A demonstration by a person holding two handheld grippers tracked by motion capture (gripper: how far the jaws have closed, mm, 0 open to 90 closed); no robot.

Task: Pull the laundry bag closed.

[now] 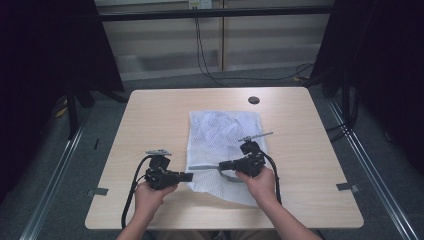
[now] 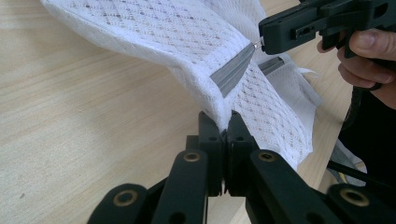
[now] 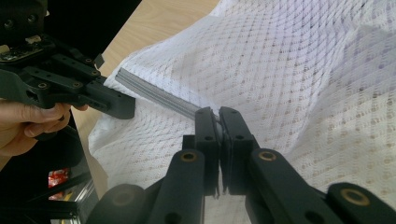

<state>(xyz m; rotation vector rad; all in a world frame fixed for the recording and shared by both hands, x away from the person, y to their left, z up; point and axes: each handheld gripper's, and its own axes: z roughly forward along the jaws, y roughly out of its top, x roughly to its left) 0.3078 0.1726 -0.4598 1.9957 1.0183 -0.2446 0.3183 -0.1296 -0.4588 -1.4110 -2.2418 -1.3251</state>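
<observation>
Jaws pinch mesh bag (image 1: 225, 145); wooden table (image 1: 150, 120), grey floor (image 1: 95, 125).

This looks like a lab or recording studio set up for filming handwork, not a home. A plain light wooden table (image 1: 150, 115) stands alone on grey carpet (image 1: 65, 200), with a round cable hole (image 1: 254, 100) in its top. Black curtains (image 1: 45, 60) hang on both sides and shut the spot off like a booth. Metal rails (image 1: 372, 170) run along the floor on either side of the table. Loose black cables (image 1: 205, 60) drop down the pale back wall (image 1: 270, 50) from a socket box (image 1: 199, 4), under a dark crossbar (image 1: 215, 13). Bits of grey tape (image 1: 98, 191) mark the floor beside the table.
</observation>
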